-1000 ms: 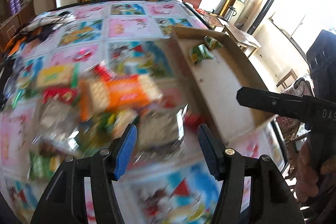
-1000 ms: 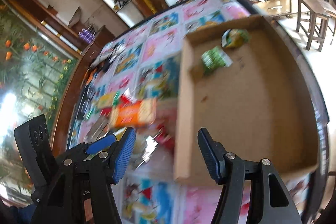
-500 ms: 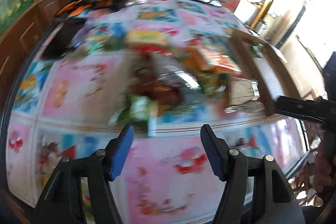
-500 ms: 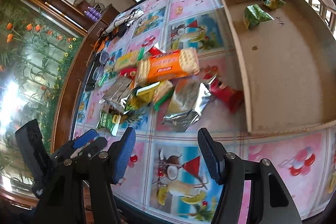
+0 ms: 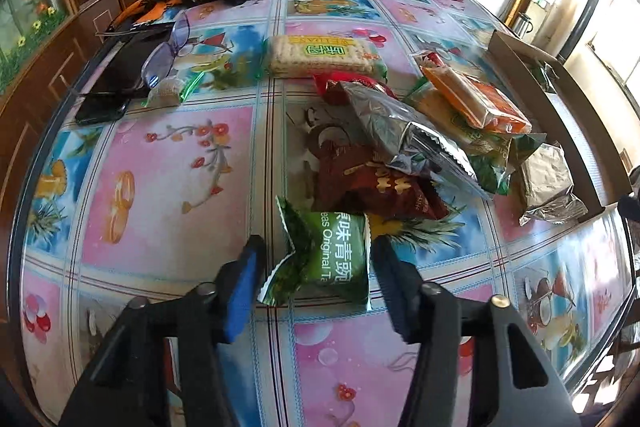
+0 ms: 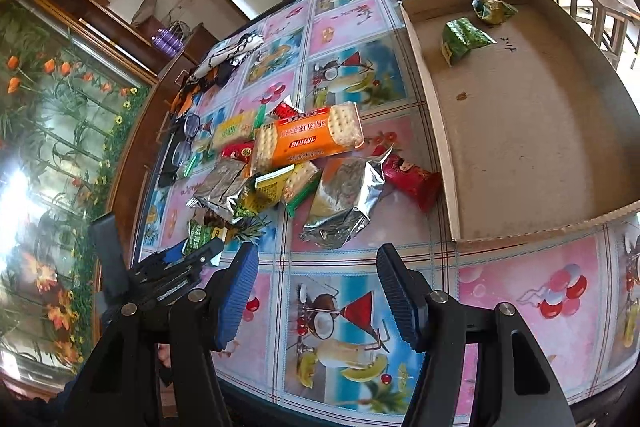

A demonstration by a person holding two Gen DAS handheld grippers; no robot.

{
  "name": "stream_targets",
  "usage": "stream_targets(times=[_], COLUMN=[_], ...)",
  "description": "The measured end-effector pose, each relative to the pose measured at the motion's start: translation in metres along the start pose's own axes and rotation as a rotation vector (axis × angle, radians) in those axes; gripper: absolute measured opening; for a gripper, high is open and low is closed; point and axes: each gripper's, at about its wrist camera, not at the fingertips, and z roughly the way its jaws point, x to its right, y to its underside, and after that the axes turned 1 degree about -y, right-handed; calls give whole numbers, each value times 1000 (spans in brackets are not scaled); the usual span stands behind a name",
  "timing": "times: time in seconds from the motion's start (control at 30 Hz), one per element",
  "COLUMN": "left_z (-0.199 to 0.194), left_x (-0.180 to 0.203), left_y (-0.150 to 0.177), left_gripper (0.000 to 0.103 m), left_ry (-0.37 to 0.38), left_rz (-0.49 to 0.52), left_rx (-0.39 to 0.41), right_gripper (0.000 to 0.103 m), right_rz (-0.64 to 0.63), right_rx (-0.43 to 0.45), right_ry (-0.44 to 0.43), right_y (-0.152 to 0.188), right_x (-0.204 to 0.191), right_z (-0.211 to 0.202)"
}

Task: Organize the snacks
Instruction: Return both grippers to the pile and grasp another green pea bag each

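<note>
The left gripper [image 5: 316, 263] stands over the near edge of the snack pile because the small green foil packet of peas [image 5: 334, 259] lies there alone, apart enough from the others to be taken first. Its jaws have just been closing and now bracket the packet: the right pad looks to be at the packet's edge, while a gap shows at the left pad, so I judge it is not yet gripped. The packet lies flat on the glossy printed tablecloth [image 5: 168, 171], just in front of a dark red wrapper [image 5: 376, 187]; it has white lettering and a crimped, saw-tooth end turned up on its left. The right gripper [image 6: 318, 287] waits half open and empty, near the shallow brown cardboard tray [image 6: 520, 131], which lies at the right of the pile. Two green packets [image 6: 464, 41] already lie in its far corner, so this one probably goes there.
</note>
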Motion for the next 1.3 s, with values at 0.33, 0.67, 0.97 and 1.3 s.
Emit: stream_targets(times=[0.33, 0.67, 0.97, 1.3], left_z=[-18, -31, -30, -28], left_x=[-20, -31, -34, -32], left_y=[26, 47, 45, 41], left_gripper=[41, 42, 41, 42], left_ry=[10, 1, 19, 31], left_rz=[-33, -8, -3, -11], left_rx=[13, 6, 15, 17], right_gripper=[66, 36, 12, 51], right_rz=[26, 30, -19, -298], right_rx=[-65, -126, -211, -176], right_ry=[-99, -47, -13, 37], right_y=[-19, -46, -2, 5], right_x=[-21, -56, -48, -81], right_z=[36, 109, 99, 74])
